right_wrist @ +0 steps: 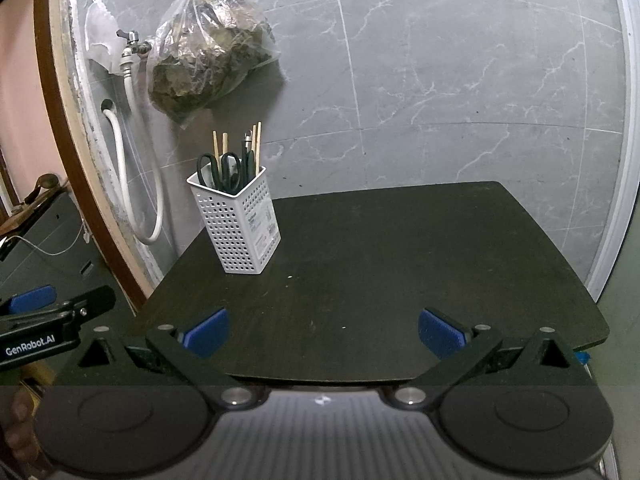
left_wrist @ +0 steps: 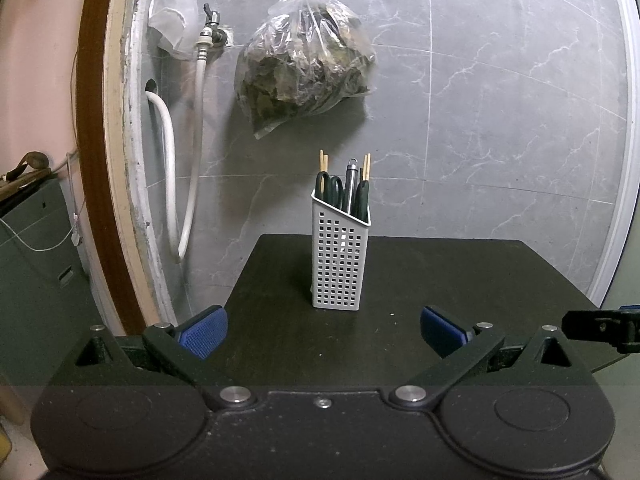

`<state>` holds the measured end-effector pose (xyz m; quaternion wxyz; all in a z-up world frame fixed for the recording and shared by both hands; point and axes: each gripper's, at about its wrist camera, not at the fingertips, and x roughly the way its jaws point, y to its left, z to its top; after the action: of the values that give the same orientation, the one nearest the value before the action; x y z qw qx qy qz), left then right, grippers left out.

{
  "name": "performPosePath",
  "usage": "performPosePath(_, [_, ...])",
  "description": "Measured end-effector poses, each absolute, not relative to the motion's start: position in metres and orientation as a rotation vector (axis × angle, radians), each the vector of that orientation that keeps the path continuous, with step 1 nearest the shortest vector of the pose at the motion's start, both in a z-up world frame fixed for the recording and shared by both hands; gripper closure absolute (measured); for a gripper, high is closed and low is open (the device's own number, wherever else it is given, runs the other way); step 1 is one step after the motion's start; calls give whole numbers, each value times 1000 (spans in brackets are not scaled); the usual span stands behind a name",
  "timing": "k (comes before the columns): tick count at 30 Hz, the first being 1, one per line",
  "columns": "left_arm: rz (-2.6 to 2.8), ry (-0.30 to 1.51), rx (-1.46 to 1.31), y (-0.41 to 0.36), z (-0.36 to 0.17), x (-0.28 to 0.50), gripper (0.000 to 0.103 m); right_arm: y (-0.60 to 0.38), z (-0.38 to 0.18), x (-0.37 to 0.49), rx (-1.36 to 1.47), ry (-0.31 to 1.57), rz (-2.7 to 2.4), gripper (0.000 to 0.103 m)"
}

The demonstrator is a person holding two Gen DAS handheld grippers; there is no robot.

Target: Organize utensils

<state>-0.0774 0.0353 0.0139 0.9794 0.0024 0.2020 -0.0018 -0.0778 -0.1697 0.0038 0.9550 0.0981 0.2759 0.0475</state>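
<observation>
A white perforated plastic utensil basket stands upright near the back left corner of the dark square table, close to its left edge. It holds black-handled scissors, wooden chopsticks and what may be a metal tool. The left gripper and right gripper hover at the near edge, jaws spread, empty. The tabletop rightward lies bare.

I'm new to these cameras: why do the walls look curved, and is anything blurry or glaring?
Left wrist view: the fisheye lens bows the tile lines and door frame; the holder at the centre stays sharp, and the hanging bag casts a soft shadow. Right wrist view: the same bending tilts the holder; the table shows dull sheen, no harsh glare.
</observation>
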Motion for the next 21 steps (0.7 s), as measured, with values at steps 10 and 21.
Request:
performPosePath(10, [-3, 409, 5, 36, 13, -77, 1, -168, 4, -78, 196, 563, 99, 0])
performPosePath(21, [-3, 411, 5, 36, 12, -75, 1, -165, 3, -76, 191, 568, 102, 0])
